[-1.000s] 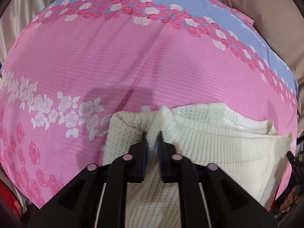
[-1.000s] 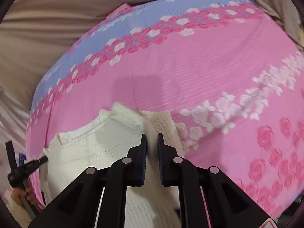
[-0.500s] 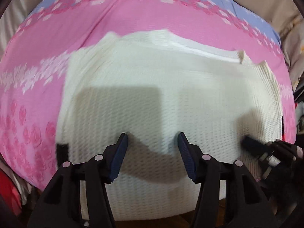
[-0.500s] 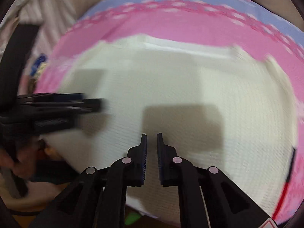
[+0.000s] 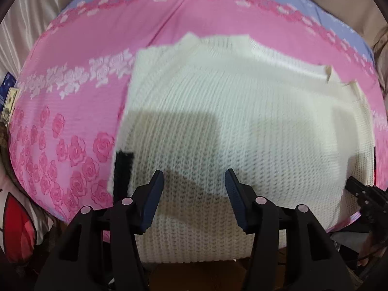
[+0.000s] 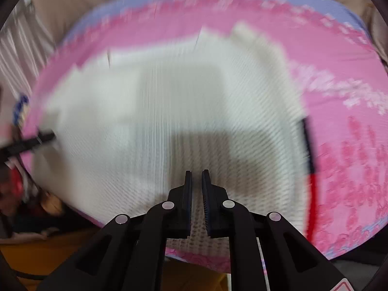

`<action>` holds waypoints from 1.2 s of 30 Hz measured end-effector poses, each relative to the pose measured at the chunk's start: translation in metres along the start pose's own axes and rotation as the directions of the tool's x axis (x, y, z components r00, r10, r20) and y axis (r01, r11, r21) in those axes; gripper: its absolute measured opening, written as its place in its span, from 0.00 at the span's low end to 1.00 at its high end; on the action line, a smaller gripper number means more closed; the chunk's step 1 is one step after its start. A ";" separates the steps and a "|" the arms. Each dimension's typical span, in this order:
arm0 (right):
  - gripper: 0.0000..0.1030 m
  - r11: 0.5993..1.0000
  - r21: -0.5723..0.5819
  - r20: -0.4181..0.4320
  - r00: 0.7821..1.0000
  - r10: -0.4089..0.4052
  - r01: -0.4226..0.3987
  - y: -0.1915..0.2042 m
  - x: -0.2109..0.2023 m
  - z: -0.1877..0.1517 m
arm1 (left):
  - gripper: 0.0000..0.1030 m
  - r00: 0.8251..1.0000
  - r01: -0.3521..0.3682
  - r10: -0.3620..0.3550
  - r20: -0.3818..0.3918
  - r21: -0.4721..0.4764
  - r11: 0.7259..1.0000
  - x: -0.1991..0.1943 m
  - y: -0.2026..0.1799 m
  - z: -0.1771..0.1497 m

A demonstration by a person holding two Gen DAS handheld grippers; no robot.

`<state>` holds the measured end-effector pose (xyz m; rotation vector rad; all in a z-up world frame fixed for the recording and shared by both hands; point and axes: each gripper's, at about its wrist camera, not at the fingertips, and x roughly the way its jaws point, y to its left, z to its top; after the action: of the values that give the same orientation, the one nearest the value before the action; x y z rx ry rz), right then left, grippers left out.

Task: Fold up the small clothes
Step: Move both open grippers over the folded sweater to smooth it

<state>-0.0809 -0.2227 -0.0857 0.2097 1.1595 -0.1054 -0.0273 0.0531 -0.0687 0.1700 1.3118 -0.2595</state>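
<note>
Pink cloth printed with roses (image 5: 80,111) covers the whole work surface, with a lilac band along its far edge toward twelve o'clock in both views; a row of pale roses crosses it at about ten o'clock in the left wrist view and at about two to three o'clock in the right wrist view, where the picture is smeared by motion blur.

On that cloth lies the cream knitted sweater (image 5: 242,121), spread flat and filling the middle of the frame. Its ribbed edge runs along the far side toward twelve o'clock, and its near edge hangs past the front of the surface at six o'clock. In the right wrist view the same sweater (image 6: 169,111) fills the centre, its knit only a streaked texture.

The left gripper (image 5: 194,186) hovers over the near part of the sweater at six o'clock, its fingers spread wide apart with nothing between them. It also shows at nine o'clock in the right wrist view as a dark blurred shape.

The right gripper (image 6: 196,189) sits over the sweater's near edge at six o'clock, its fingers drawn almost together with only a thin slit between them and no fabric pinched. Its tip enters the left wrist view at four o'clock.

A small black patch (image 5: 123,167) lies at the sweater's left edge, near eight o'clock.
</note>
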 end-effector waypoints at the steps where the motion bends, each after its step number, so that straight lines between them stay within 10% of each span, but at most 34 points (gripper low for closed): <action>1: 0.10 1.000 0.009 0.002 1.000 0.005 -0.006 -0.002 -0.004 0.004 | 0.49 1.000 0.020 -0.020 0.003 -0.025 0.999 -0.003 0.006 -0.001; 5: 0.19 0.997 0.078 0.133 0.991 0.012 -0.022 -0.021 -0.048 0.033 | 0.63 0.994 0.063 -0.053 0.091 -0.105 0.992 -0.022 0.026 0.018; 7: 0.56 0.992 0.123 0.222 0.975 -0.034 0.007 -0.035 -0.062 0.061 | 0.68 0.990 0.053 -0.035 0.134 -0.135 0.989 -0.024 0.035 0.039; 8: 0.57 0.990 0.137 0.244 0.969 -0.042 0.008 -0.041 -0.062 0.071 | 0.70 0.989 0.049 -0.029 0.147 -0.135 0.990 -0.023 0.036 0.047; 12: 0.50 0.980 0.184 0.177 0.979 -0.102 0.069 -0.062 -0.023 0.111 | 0.70 0.988 -0.011 0.034 0.152 -0.148 0.989 0.005 0.040 0.081; 14: 0.06 0.978 0.192 0.110 0.988 -0.104 0.081 -0.070 -0.005 0.119 | 0.62 0.995 -0.030 0.043 0.088 -0.143 0.989 0.022 0.046 0.087; 23: 0.14 0.952 0.294 0.138 0.982 -0.127 0.082 -0.083 -0.013 0.104 | 0.71 0.997 -0.033 0.047 0.058 -0.219 0.975 0.026 0.057 0.093; 28: 0.19 0.983 0.172 0.234 0.972 0.028 -0.070 -0.020 -0.050 0.090 | 0.69 0.994 -0.067 0.082 0.068 -0.202 0.977 0.009 0.053 0.072; 36: 0.12 0.976 -0.116 0.053 0.980 0.193 -0.186 0.100 -0.011 0.067 | 0.69 0.997 -0.071 0.078 0.027 -0.188 0.980 -0.002 0.048 0.038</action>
<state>-0.0059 -0.1397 -0.0390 0.2163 1.0726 0.1198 0.0207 0.0889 -0.0585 0.0552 1.2854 -0.0744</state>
